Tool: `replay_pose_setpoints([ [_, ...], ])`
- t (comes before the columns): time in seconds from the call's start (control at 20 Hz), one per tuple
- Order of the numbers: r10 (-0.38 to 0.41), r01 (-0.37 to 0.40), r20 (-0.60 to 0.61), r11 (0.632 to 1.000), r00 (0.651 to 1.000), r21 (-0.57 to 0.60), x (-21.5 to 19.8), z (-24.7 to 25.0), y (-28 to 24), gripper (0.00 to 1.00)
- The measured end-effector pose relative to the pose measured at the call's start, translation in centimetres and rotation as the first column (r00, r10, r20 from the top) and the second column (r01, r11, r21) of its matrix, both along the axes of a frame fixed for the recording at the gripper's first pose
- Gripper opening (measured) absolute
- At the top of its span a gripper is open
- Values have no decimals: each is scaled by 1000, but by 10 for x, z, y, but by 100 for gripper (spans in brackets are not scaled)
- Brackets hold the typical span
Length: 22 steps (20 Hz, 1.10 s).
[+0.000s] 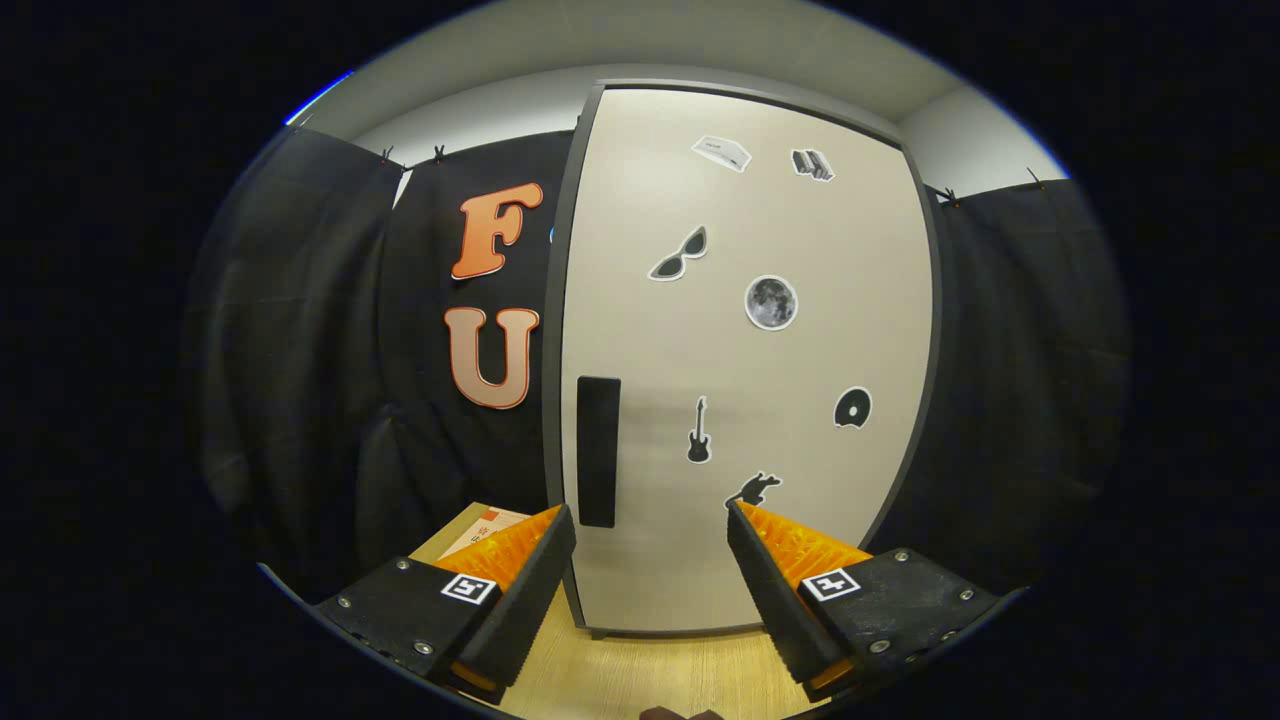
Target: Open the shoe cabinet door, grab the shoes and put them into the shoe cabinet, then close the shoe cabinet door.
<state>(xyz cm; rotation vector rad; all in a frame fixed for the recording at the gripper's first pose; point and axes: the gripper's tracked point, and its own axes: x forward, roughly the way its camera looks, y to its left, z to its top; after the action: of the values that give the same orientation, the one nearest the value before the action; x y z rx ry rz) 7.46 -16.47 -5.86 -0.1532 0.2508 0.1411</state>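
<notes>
Left to right: black cloth wall (300, 330) hangs on the left, draped in folds. At its foot, just beyond the left finger, a flat paper or box (478, 528) with some print lies on the wooden floor (640, 670) — partly hidden by the finger, can't tell what it is.

Gripper (650, 560): fingers spread wide, nothing between them but bare floor and the lower part of the cabinet door. No contact with anything.

Shoe cabinet (740, 350) stands upright straight ahead, just beyond the fingertips, base on the wooden floor. Door shut — pale front panel in a dark frame. Dark vertical handle (598, 450) sits near the door's left edge, low down, just above and ahead of the left fingertip, slightly inside the gap between the fingers.

Door front carries stickers: sunglasses (680, 255), a moon disc (771, 302), a guitar (698, 432), a dark disc shape (852, 408), a small animal silhouette (754, 489) right above the right fingertip, plus two small ones near the top, too small to read.

Right of the cabinet: more black cloth, pale wall above it.
</notes>
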Motion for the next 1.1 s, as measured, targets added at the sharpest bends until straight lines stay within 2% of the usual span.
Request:
replay_pose_setpoints([
  [0.65, -49, 45, 97, 998, 994, 44, -124, 67, -119, 95],
  [1.1, -78, 68, 155, 995, 985, 67, -177, 89, -186, 95],
])
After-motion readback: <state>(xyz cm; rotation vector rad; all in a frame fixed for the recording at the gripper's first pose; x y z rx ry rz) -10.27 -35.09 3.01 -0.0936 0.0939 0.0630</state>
